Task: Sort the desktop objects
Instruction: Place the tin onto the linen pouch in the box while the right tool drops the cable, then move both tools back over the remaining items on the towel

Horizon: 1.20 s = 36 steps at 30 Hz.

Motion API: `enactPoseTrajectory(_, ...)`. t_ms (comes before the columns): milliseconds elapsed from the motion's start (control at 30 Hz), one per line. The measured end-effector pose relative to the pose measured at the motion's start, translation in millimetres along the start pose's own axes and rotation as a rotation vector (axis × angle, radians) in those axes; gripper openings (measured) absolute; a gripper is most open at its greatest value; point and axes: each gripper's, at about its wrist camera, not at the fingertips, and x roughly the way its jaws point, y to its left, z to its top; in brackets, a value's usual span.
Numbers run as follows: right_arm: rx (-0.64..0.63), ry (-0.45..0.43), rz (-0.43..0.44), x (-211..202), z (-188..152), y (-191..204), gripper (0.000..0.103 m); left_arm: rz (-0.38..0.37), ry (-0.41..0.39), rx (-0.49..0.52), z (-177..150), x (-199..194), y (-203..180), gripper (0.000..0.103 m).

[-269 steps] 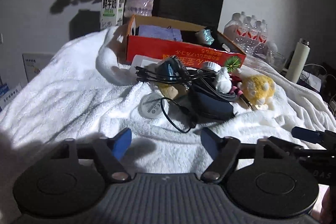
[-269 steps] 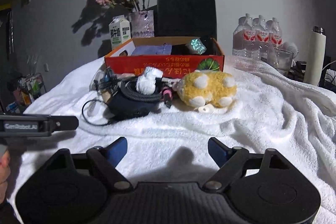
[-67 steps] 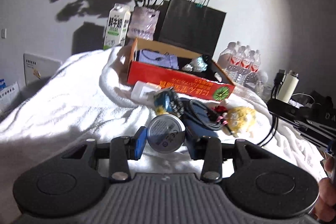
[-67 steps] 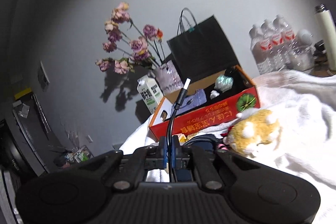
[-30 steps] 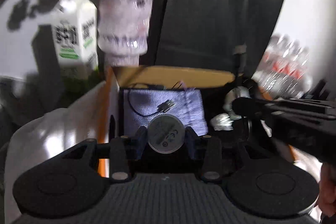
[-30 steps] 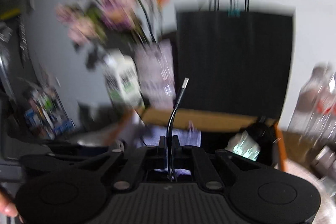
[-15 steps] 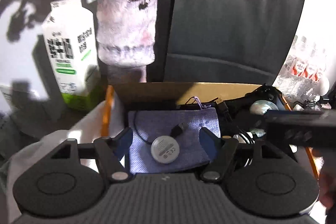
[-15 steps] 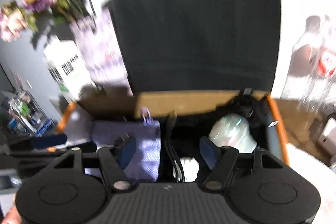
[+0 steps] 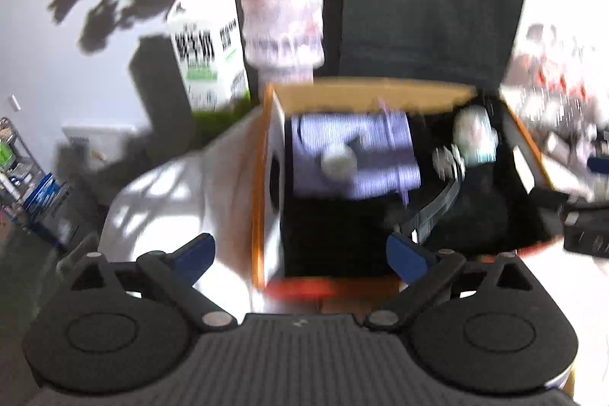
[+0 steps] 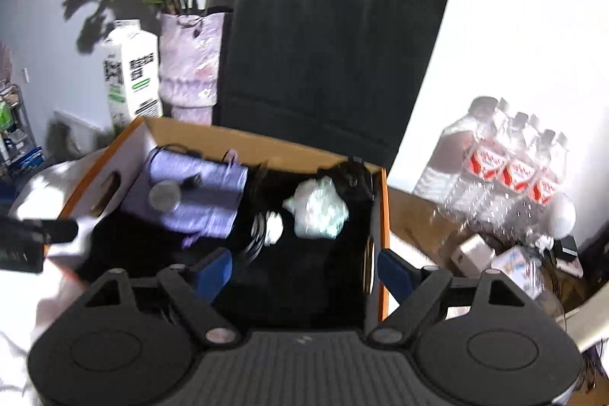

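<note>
Both views look down into an orange cardboard box (image 9: 266,177) (image 10: 383,215). A round white charger puck (image 9: 338,158) (image 10: 164,195) lies on a purple pouch (image 9: 380,162) (image 10: 213,193) in the box's left half. A black cable (image 10: 257,227) lies in the dark middle, beside a crumpled whitish wrapper (image 10: 318,202) (image 9: 475,136). My left gripper (image 9: 300,253) is open and empty above the box's near edge. My right gripper (image 10: 304,273) is open and empty over the box's right half. The left view is blurred.
Behind the box stand a milk carton (image 10: 131,71), a vase of flowers (image 10: 190,63) and a black paper bag (image 10: 327,63). Water bottles (image 10: 506,166) and small clutter sit on a wooden surface at the right. White towel (image 9: 171,196) lies left of the box.
Both grippers have pulled back and up from the box, open and empty. The puck stays on the purple pouch and the cable stays in the box.
</note>
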Motion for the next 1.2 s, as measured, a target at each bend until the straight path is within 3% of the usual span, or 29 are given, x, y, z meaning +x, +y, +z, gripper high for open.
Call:
enactPoseTrajectory(167, 0.036, -0.046, 0.083, -46.3, -35.5, -4.2, 0.086, -0.06, -0.004, -0.017, -42.7, -44.8, -1.2, 0.099)
enactPoseTrajectory(267, 0.046, -0.091, 0.16, -78.9, -68.6, -4.1, 0.087, -0.137, -0.029, -0.043, -76.6, -83.3, 2.8, 0.099)
enactPoseTrajectory(467, 0.082, -0.197, 0.256, -157.8, -150.9, -1.1, 0.091, -0.266, -0.101, -0.096, -159.1, -157.9, 17.2, 0.103)
enactPoseTrajectory(567, 0.113, -0.26, 0.281, -197.5, -196.8, 1.1, 0.098, -0.3, -0.145, -0.058, -209.1, -182.0, 18.1, 0.103)
enactPoseTrajectory(700, 0.081, -0.349, 0.205, -237.6, -256.5, 17.0, 0.103, -0.296, -0.241, 0.02, -269.7, -197.1, 15.6, 0.103)
enactPoseTrajectory(900, 0.004, -0.411, 0.038, -247.5, -321.2, 52.7, 0.103, -0.229, -0.33, -0.047, -322.6, -187.6, 15.4, 0.103)
enactPoseTrajectory(1000, -0.052, -0.341, -0.025, -228.0, -332.1, 68.2, 0.103, -0.179, -0.291, -0.014, -331.0, -168.8, 5.3, 0.103)
enactPoseTrajectory(1067, -0.083, -0.287, -0.046, -215.2, -335.3, 75.8, 0.103, -0.197, -0.263, -0.004, -330.4, -159.2, 4.3, 0.103)
enactPoseTrajectory(1200, -0.025, -0.28, 0.022, -201.9, -336.3, 74.0, 0.099, -0.213, -0.285, -0.052, -323.6, -148.9, 7.7, 0.103)
